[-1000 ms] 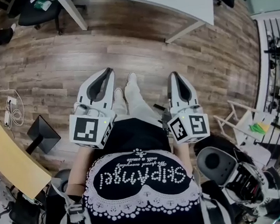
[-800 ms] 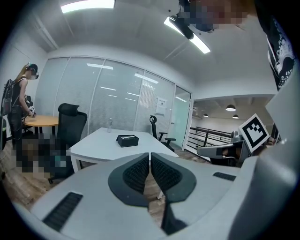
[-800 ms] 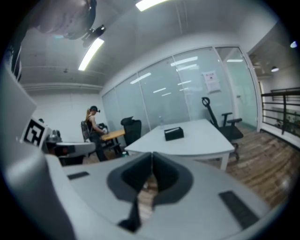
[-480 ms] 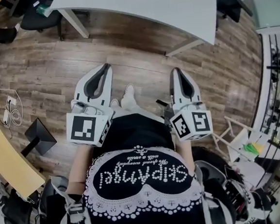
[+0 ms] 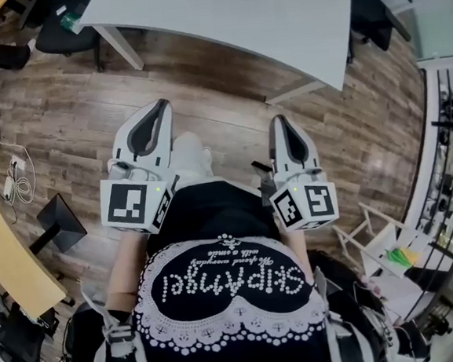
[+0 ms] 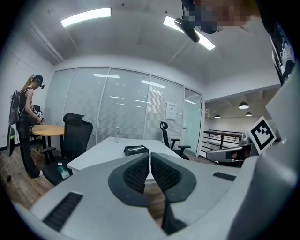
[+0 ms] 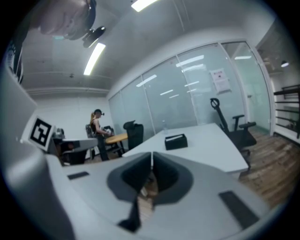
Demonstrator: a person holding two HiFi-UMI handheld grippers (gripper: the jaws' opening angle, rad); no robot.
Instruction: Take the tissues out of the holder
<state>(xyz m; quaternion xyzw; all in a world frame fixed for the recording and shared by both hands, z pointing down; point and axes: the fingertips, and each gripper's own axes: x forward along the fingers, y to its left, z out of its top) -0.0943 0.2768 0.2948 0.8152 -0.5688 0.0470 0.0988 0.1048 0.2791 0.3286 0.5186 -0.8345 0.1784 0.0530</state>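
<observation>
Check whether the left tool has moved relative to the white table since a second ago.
Yes. The left tool has moved toward the white table: less wooden floor shows between its tip and the table's edge in the head view.

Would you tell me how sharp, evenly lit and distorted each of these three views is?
Head view: sharp and evenly lit, the wooden floor planks curving with fisheye distortion. Left gripper view: crisp, dark vignetted corners, the ceiling light strip blown out white. Right gripper view: softer, slightly blurred and tilted, though the black tissue holder is recognisable.
</observation>
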